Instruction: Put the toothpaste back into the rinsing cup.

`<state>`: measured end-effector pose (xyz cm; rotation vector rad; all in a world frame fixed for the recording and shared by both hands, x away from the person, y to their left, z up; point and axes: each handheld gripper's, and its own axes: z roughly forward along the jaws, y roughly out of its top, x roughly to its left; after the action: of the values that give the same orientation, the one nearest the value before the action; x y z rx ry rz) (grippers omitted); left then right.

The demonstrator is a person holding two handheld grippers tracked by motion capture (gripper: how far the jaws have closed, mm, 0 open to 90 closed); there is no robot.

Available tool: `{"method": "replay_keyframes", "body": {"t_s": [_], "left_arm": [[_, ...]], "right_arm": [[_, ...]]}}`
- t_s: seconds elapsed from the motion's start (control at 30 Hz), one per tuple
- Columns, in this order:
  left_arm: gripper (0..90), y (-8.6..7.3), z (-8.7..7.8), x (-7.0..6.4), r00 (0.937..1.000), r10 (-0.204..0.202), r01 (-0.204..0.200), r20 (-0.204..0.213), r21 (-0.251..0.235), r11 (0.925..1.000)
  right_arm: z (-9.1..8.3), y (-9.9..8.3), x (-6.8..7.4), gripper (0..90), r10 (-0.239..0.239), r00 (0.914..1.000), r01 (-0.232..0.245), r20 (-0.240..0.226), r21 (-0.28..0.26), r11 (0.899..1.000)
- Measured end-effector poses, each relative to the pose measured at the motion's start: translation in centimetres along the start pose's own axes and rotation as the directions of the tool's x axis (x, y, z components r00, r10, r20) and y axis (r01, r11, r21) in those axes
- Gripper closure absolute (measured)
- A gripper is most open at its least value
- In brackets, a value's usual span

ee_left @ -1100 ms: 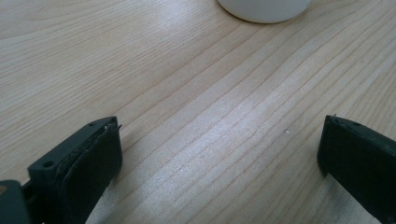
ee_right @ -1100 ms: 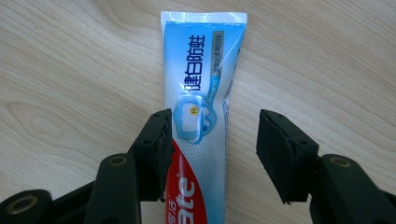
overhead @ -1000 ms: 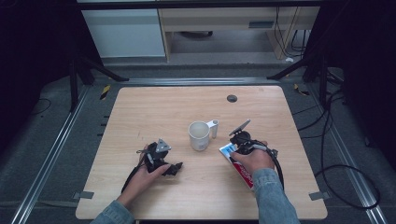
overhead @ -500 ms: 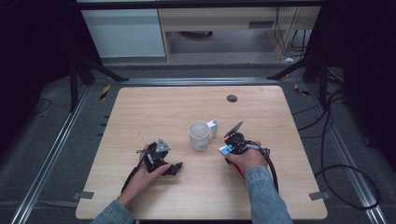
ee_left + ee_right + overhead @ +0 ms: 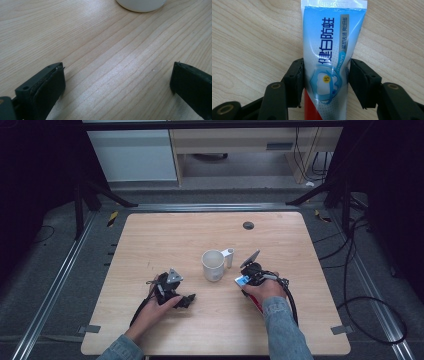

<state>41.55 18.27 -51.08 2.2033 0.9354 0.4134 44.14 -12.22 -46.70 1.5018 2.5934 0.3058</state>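
A blue, white and red toothpaste tube (image 5: 332,37) lies lengthwise between my right gripper's jaws, crimped end pointing away. The right gripper (image 5: 325,65) is shut on its sides. From above, that gripper (image 5: 248,274) and the tube (image 5: 242,280) sit just right of a white mug (image 5: 213,265), which stands upright at the middle of the wooden table (image 5: 165,235). My left gripper (image 5: 186,299) rests low on the table, left and nearer than the mug. It (image 5: 117,72) stands open over bare wood, with the mug's base (image 5: 141,5) ahead of it.
A small black round grommet (image 5: 248,225) sits in the table's far side. A black cable (image 5: 291,297) loops from the right gripper toward the near right edge. Bare wood stretches across the far half and the left side.
The right hand has moved left and slightly forward, closer to the mug, carrying the toothpaste tube. The left gripper has stayed where it was.
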Motion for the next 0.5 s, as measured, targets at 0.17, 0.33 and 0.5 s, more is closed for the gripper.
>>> {"method": "replay_keyframes", "body": {"t_s": [0.17, 0.33, 0.5], "left_arm": [[0.0, 0.0, 0.0, 0.0, 1.0, 0.0, 0.0, 0.0, 0.0, 1.0], [0.0, 0.0, 0.0, 0.0, 1.0, 0.0, 0.0, 0.0, 0.0, 1.0], [0.0, 0.0, 0.0, 0.0, 1.0, 0.0, 0.0, 0.0, 0.0, 1.0]], "right_arm": [[0.03, -0.02, -0.03, 47.3, -0.002, 1.0, 0.002, -0.001, -0.001, 1.0], [0.03, -0.05, -0.07, 48.2, -0.008, 1.0, 0.008, -0.002, -0.002, 1.0], [0.03, -0.06, -0.09, 49.2, -0.013, 0.9999, 0.013, 0.0, -0.002, 1.0]]}}
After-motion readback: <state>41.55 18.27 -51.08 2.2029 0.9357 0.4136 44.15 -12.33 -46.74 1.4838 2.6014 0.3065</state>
